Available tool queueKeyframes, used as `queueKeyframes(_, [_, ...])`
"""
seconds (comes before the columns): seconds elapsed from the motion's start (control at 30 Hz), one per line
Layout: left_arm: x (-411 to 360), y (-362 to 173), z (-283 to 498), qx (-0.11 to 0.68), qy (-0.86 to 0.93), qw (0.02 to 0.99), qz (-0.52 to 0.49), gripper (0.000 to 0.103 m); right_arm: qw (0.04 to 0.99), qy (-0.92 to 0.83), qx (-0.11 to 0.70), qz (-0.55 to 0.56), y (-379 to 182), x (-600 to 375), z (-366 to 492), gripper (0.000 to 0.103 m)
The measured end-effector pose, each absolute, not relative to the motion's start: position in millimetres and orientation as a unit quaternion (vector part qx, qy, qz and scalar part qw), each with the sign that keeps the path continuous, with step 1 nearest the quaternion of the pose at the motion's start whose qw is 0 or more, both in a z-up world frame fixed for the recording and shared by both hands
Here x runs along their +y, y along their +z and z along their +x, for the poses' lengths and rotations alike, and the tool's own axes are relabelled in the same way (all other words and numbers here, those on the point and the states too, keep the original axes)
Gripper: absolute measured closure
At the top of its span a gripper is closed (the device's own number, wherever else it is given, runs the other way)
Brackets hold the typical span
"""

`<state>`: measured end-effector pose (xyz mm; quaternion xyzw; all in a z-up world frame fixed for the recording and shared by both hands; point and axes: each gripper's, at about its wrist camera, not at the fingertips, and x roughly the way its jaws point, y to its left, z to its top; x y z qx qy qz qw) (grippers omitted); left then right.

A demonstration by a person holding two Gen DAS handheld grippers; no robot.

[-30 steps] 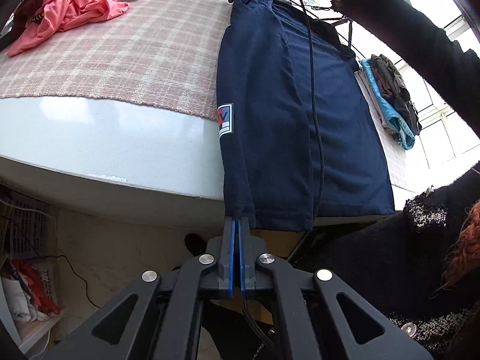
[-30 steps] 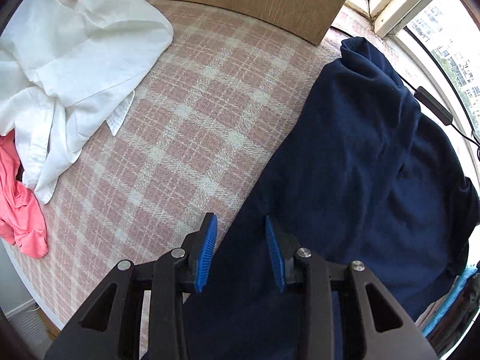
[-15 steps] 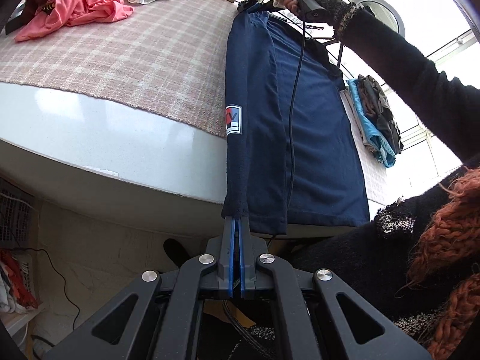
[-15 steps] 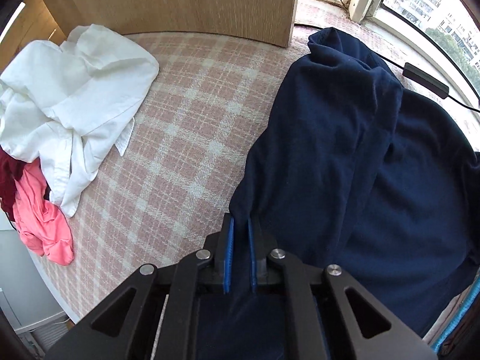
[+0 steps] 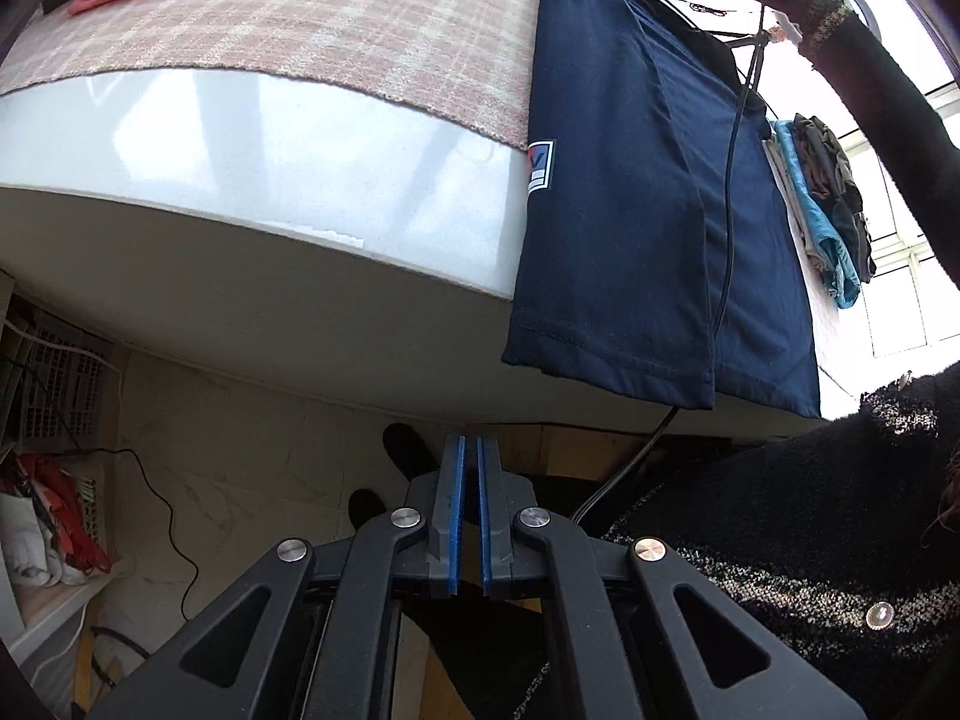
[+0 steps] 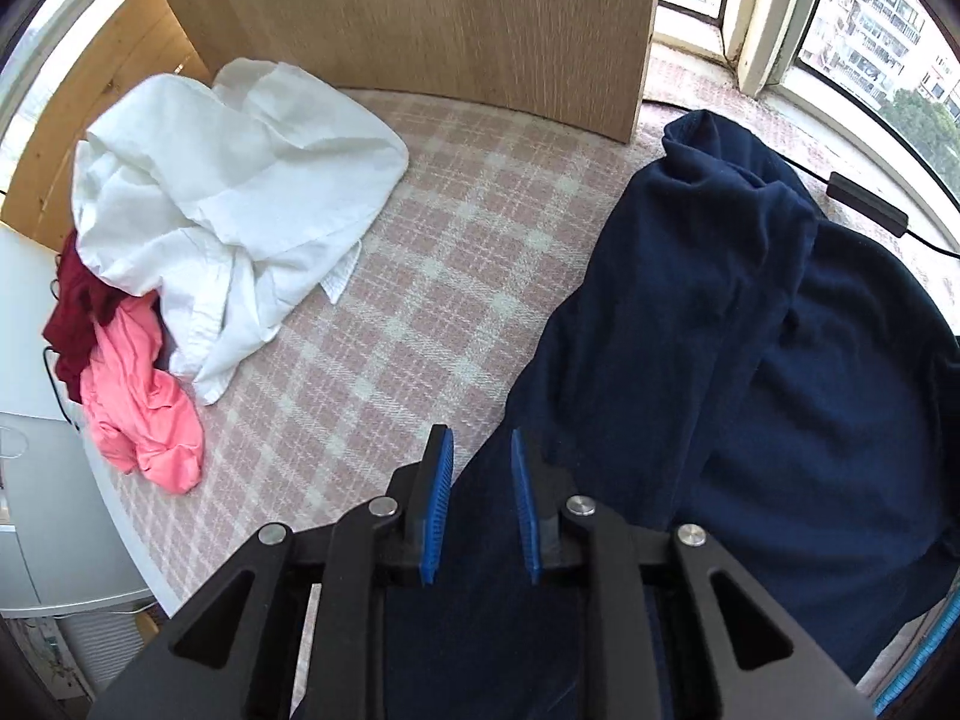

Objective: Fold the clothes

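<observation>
A navy T-shirt (image 5: pixel 630 180) lies lengthwise on the plaid-covered table (image 5: pixel 300 138), its hem hanging over the front edge. In the left wrist view my left gripper (image 5: pixel 470 438) is below and in front of that hem, shut, with nothing between its pads. In the right wrist view my right gripper (image 6: pixel 480 438) hovers above the shirt's (image 6: pixel 750 360) left edge near the shoulder. Its jaws are opening and the pads stand apart from the cloth, which lies below the gap. The shirt's far end is bunched up.
A white shirt (image 6: pixel 228 180), a pink garment (image 6: pixel 144 414) and a dark red one (image 6: pixel 75 312) are piled at the left. A wooden board (image 6: pixel 420 18) stands behind. Folded clothes (image 5: pixel 834 204) sit right of the shirt. A black cable (image 5: pixel 729 180) crosses it. A person's sleeve (image 5: pixel 870 78) reaches overhead.
My left gripper let go of the hem and drew back from the table edge. My right gripper shut on the shirt's edge, then parted again and rose.
</observation>
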<state>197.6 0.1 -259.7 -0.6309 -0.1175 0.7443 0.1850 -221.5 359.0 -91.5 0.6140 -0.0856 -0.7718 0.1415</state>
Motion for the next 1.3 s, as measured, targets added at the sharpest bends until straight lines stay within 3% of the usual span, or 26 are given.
queueKeyframes(0.1, [-14.2,-236.3,205.8,-0.114,0.757,0.183,-0.617,0.101,0.179,-0.791,-0.159,0.563,-32.7,400.3,-201.1,0.083])
queueKeyframes(0.17, [-18.7,-220.3,206.6,-0.106,0.768,0.19,-0.602,0.101,0.171,-0.811,-0.163,0.536,-15.1,410.8,-199.6,0.077])
queueKeyframes(0.23, [-16.6,-207.5,202.7,-0.091,0.778,0.205,-0.586,0.096,0.157,-0.828,-0.165,0.512,-4.5,427.9,-185.8,0.059])
queueKeyframes(0.27, [-13.2,-204.1,199.2,-0.085,0.781,0.217,-0.58,0.095,0.146,-0.835,-0.165,0.503,-2.8,441.5,-170.4,0.058])
queueKeyframes(0.47, [38.7,-211.4,177.7,-0.025,0.772,0.296,-0.561,0.095,0.052,-0.846,-0.167,0.503,-53.7,499.8,-66.8,0.059])
queueKeyframes(0.57, [62.3,-220.2,172.2,-0.007,0.764,0.325,-0.557,0.095,0.016,-0.843,-0.162,0.513,-82.2,513.5,-1.2,0.069])
queueKeyframes(0.77, [100.5,-239.4,165.6,0.02,0.748,0.359,-0.558,0.095,-0.027,-0.801,-0.208,0.561,-164.5,524.7,91.5,0.07])
queueKeyframes(0.93, [112.2,-241.4,165.6,0.027,0.74,0.366,-0.563,0.095,-0.039,-0.77,-0.196,0.606,-215.0,505.3,125.5,0.07])
queueKeyframes(1.0, [111.2,-231.8,169.6,0.036,0.747,0.367,-0.552,0.095,-0.005,-0.767,-0.217,0.604,-215.1,491.0,125.9,0.07])
queueKeyframes(1.2, [118.7,-216.4,178.5,0.029,0.756,0.363,-0.544,0.094,0.069,-0.809,-0.164,0.56,-175.8,430.3,40.5,0.069])
queueKeyframes(1.3, [134.3,-216.7,182.1,0.027,0.765,0.35,-0.539,0.087,0.078,-0.816,-0.149,0.553,-162.1,420.8,-28.6,0.069])
